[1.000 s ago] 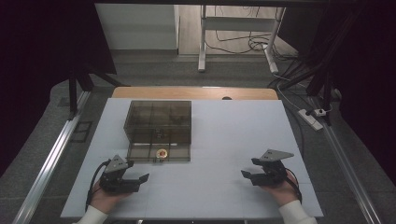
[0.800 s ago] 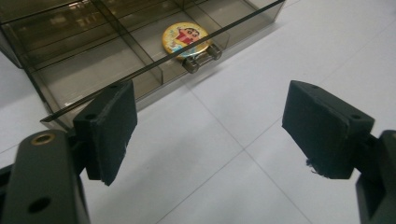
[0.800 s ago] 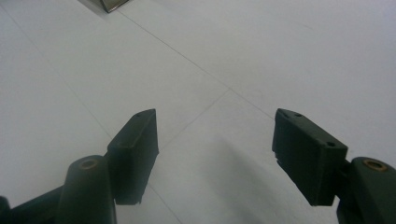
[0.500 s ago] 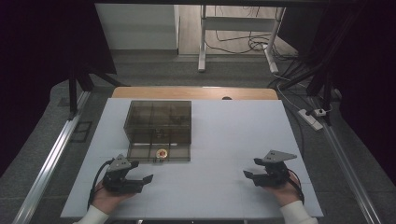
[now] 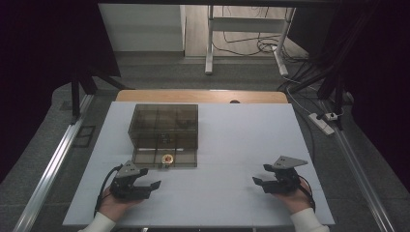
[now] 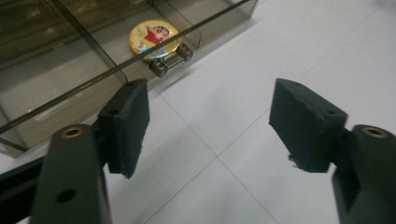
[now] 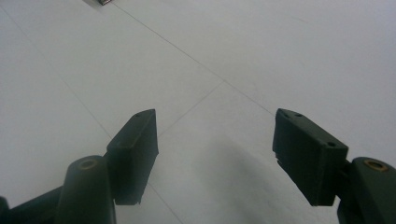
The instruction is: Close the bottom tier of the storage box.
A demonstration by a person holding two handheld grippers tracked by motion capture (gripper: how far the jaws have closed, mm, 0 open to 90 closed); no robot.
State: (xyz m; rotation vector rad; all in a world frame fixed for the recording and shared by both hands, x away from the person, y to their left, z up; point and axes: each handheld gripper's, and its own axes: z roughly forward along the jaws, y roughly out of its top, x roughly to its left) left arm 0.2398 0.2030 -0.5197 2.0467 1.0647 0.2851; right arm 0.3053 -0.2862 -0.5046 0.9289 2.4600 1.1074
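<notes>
Since the earlier frame the left tongs (image 5: 153,184) have drifted slightly nearer the person, and their jaws have just been closing, with nothing between them. They remain clearly parted, low over the white bench (image 5: 227,140), aimed at the smoky transparent plastic compartment box (image 5: 164,135). A round yellow cartoon badge (image 6: 153,38) lies in its near middle compartment. The right tongs (image 5: 257,182) rest parted and empty, well apart. The box's farther contents are hard to make out. Grey floor and cables lie beyond.
</notes>
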